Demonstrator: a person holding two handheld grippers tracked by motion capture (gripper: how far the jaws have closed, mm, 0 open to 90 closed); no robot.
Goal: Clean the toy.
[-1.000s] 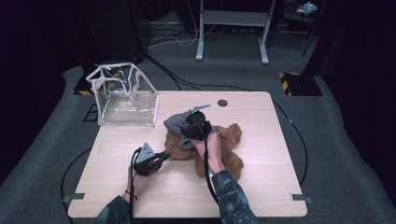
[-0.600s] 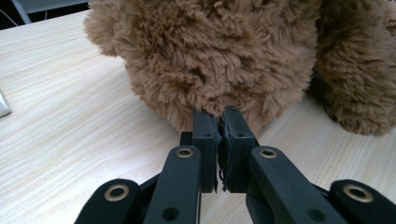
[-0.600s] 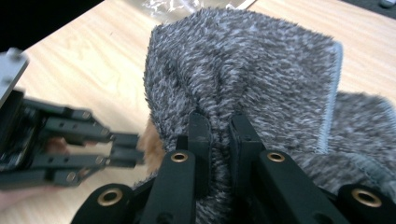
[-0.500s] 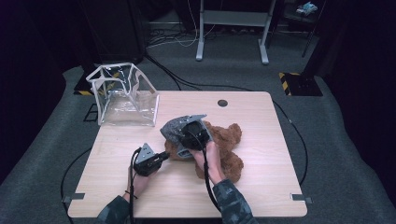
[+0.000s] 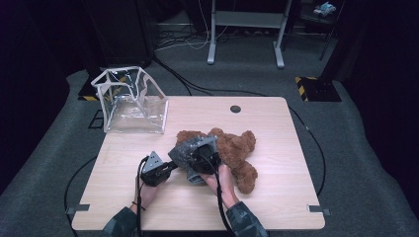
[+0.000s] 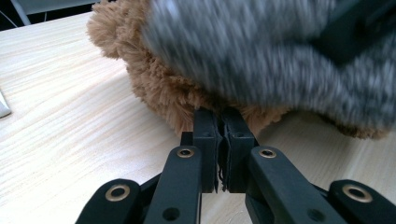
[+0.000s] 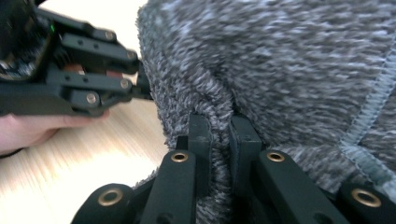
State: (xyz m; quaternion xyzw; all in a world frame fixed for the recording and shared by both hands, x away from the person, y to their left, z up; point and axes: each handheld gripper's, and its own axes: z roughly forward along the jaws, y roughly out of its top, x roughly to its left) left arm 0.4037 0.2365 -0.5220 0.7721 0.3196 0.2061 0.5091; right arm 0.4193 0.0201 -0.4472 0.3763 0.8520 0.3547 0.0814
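Table (image 5: 296, 197): a pale wood top with a small dark round hole (image 5: 235, 108) near its far edge; everything in hand sits on its middle and left part.

Clear bag (image 5: 129, 101): a see-through, white-edged box-shaped bag standing open at the far left corner of the table, well apart from both hands.

Teddy bear (image 5: 237, 150): a brown plush bear lying flat at mid-table, its legs trailing toward the near right. Its left part is under the grey cloth. In the left gripper view its fur (image 6: 159, 88) fills the space just ahead of the jaws.

Grey cloth (image 5: 184, 153): a mottled grey fleece piece with a stitched hem, draped over the bear's left end. In the right gripper view it (image 7: 289, 70) spreads across most of the frame.

Right gripper (image 5: 203, 159): held over the bear's left part, on top of the cloth. Jaws pressed together with a fold of grey cloth pinched between them, seen plainly in its own view (image 7: 219, 128).

Left gripper (image 5: 170, 165): low on the table just left of the bear, pointing at it. Its jaws (image 6: 218, 122) are pressed together, tips buried in the brown fur at the bear's edge; a wisp of fur seems caught between them.
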